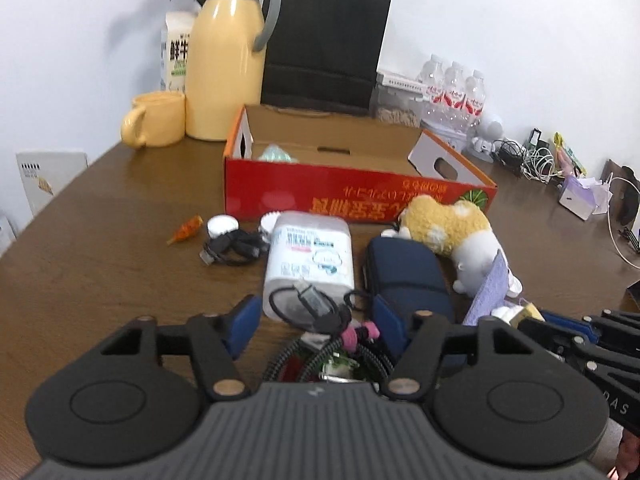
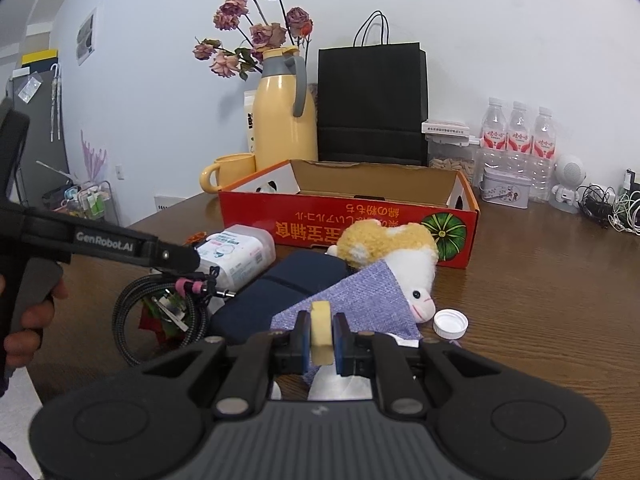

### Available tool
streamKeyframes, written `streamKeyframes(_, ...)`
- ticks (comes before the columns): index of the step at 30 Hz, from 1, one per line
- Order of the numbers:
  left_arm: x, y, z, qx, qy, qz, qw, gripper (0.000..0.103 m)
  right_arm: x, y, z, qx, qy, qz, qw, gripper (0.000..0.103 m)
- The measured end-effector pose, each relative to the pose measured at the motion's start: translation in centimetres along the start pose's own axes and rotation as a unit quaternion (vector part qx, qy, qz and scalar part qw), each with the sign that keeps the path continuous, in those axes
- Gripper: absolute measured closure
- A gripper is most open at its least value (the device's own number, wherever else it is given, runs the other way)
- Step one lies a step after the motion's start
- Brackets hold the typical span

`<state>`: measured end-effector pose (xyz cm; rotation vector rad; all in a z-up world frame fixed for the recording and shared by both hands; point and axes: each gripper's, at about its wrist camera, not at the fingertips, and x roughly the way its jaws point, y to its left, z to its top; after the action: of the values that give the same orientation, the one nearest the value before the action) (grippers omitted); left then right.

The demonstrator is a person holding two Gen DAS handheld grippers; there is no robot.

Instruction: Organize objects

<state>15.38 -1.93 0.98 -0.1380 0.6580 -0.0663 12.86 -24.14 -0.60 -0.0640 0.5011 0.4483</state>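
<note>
Clutter is spread over a brown wooden table in front of a red cardboard box, which stands open near the middle of the table. Inside the box, only a pale green object can be seen, in the near left corner; what it is cannot be told.

Just before the box lie a wet-wipes pack, a dark blue pouch, a yellow and white plush toy, a black cable, two white bottle caps and a small orange carrot toy. A coiled braided cable with a pink band is seen nearer the cameras.

The left gripper is held above the near end of the wipes pack with its blue fingers apart and nothing pressed between them. The right gripper is clamped on a roll of yellow tape, held over a lilac cloth.

Behind the box stand a yellow jug, a yellow mug, a milk carton, a black paper bag and three water bottles.
</note>
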Motion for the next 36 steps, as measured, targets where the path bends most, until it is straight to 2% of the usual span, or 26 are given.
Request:
streamKeyframes(1,0.1,0.1,-0.1,-0.003,0.002,-0.002,1.0000,0.057,0.0,0.0,0.0,0.000,0.000,0.000,1.000,0.093)
streamKeyframes(3,0.2,0.3,-0.2,-0.011,0.005,-0.014,0.9998,0.069,0.1,0.1,0.1,0.000,0.001,-0.001,1.000,0.093)
streamKeyframes(7,-0.1,0.6,-0.2,-0.016,-0.002,-0.026,0.9995,0.088,0.2,0.3,0.2,-0.002,0.003,0.001,1.000,0.093)
streamKeyframes(11,-0.5,0.7,0.0,-0.017,-0.014,-0.038,0.9990,0.090,0.1,0.5,0.2,-0.002,0.004,-0.001,1.000,0.093)
streamKeyframes(12,-0.7,0.7,0.0,-0.015,-0.017,-0.043,0.9988,0.093,0.1,0.5,0.3,-0.003,0.004,-0.002,1.000,0.093)
streamKeyframes(19,-1.4,0.8,0.7,-0.008,-0.037,-0.064,0.9973,0.093,0.1,0.8,0.7,-0.005,0.004,-0.006,1.000,0.093)
streamKeyframes(24,-1.5,0.9,2.5,-0.003,-0.063,-0.069,0.9957,0.093,0.5,0.8,1.8,-0.011,-0.006,-0.008,1.000,0.093)
streamKeyframes(31,-0.2,1.1,7.2,-0.003,-0.113,-0.067,0.9913,0.093,2.3,-0.2,6.7,-0.027,-0.052,-0.021,0.998,0.093)
streamKeyframes(36,2.2,1.2,10.7,0.001,-0.122,-0.067,0.9903,0.093,5.4,-2.0,11.1,-0.023,-0.069,-0.030,0.997,0.093)
